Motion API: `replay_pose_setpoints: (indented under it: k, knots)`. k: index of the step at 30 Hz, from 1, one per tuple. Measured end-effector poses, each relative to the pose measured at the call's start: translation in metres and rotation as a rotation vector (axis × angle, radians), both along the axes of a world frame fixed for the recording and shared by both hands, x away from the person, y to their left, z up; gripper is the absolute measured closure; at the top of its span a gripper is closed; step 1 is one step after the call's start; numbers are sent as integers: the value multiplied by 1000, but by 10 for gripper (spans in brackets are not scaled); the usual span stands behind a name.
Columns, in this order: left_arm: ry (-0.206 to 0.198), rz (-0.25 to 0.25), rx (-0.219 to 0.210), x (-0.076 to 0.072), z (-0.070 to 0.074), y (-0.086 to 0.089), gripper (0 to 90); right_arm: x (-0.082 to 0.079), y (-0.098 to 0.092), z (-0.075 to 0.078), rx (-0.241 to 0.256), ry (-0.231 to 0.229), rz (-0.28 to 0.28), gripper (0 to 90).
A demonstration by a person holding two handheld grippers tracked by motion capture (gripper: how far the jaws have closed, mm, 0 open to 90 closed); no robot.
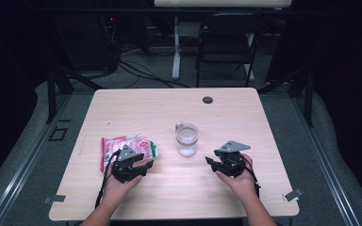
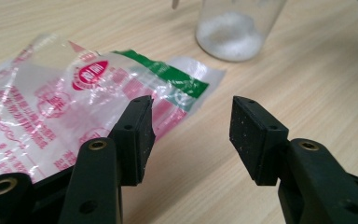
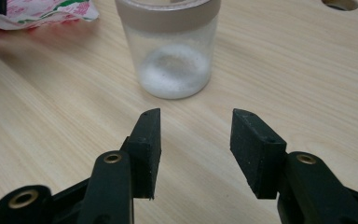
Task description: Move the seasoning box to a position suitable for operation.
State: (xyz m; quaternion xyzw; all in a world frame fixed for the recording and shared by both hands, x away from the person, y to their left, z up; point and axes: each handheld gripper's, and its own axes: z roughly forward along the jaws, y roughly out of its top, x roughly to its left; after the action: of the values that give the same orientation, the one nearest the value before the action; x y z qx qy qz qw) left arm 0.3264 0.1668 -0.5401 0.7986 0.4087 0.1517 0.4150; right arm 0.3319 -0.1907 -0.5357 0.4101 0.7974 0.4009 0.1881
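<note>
- The plastic bag (image 1: 128, 147) lies flat on the worktop (image 1: 169, 101), left of centre, nearer the front edge.
- The left gripper (image 2: 191, 135) is wide open and grips nothing; one jaw sits just over the bag's corner.
- The jar (image 1: 187, 139), with white powder at its bottom, stands upright near the centre.
- The right gripper (image 3: 195, 149) gapes open and empty, aimed at the jar from nearby.
</note>
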Motion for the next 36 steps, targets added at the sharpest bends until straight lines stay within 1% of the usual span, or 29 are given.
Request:
replay_pose_setpoints:
  k: [3,5,7,9,10,11,13,15,16,17,18,19,20,21,22,23,24,25,26,27,28,29,30,31,32,33,34,35,36]
  knots:
    - [-15,-21,12,2,9,-9,497,3,-1,-1,0,13,-1,531]
    - [-21,-35,23,5,15,-17,501,5,-2,-1,26,22,-4,545]
    - [-18,-37,6,11,20,-27,501,9,-2,3,39,17,-12,546]
    - [-18,-34,4,19,24,-37,503,14,-1,11,35,12,-5,544]
    - [-19,-22,7,25,26,-42,505,18,0,15,32,12,0,542]
    - [-13,-13,0,29,27,-45,504,23,2,20,35,17,0,533]
    - [1,3,-33,40,28,-51,504,31,2,26,50,20,3,516]
    - [14,33,-69,50,30,-56,496,41,3,30,47,7,-7,504]
    - [14,33,-69,50,30,-56,487,46,4,31,44,4,-8,503]
    - [11,74,-62,58,31,-61,472,52,4,32,41,3,-13,502]
    - [0,91,-49,62,31,-64,469,55,5,32,34,2,-18,505]
    - [-1,92,-40,66,31,-67,472,59,6,32,24,-2,-21,517]
    - [2,84,-36,70,31,-70,503,63,8,32,15,-5,-21,541]
    - [-2,86,-29,73,30,-73,524,66,9,31,14,-12,-23,576]
    - [-10,102,-17,77,29,-77,538,69,10,29,15,-11,-23,595]
    - [-9,109,-14,79,28,-78,573,74,11,27,14,-7,-19,635]
    - [-9,109,-14,79,28,-78,591,74,11,27,14,-7,-19,635]
    - [0,125,-17,83,26,-81,615,81,15,23,21,-1,-11,660]
    - [11,126,-17,85,26,-83,629,83,16,21,20,-4,-7,666]
    - [16,127,-18,86,25,-84,642,86,18,20,9,-2,-6,675]
    - [23,128,-16,87,24,-86,678,89,20,19,1,-3,-9,684]
    - [16,131,-11,88,23,-87,692,92,21,19,2,-7,-8,688]
    - [18,136,-8,89,21,-89,712,94,23,17,12,-7,-7,696]
    - [29,138,-6,90,20,-89,736,97,24,17,10,-4,-1,705]
    - [37,138,-5,90,19,-90,749,99,26,15,2,-10,-1,713]
    - [35,136,-1,91,17,-91,762,101,28,15,-6,-6,-1,728]
    - [42,127,4,90,16,-91,788,102,29,14,-6,-3,3,743]
    - [39,121,3,90,16,-92,808,104,30,14,-2,1,9,766]
    - [34,113,13,89,16,-93,818,104,31,14,-3,0,10,775]
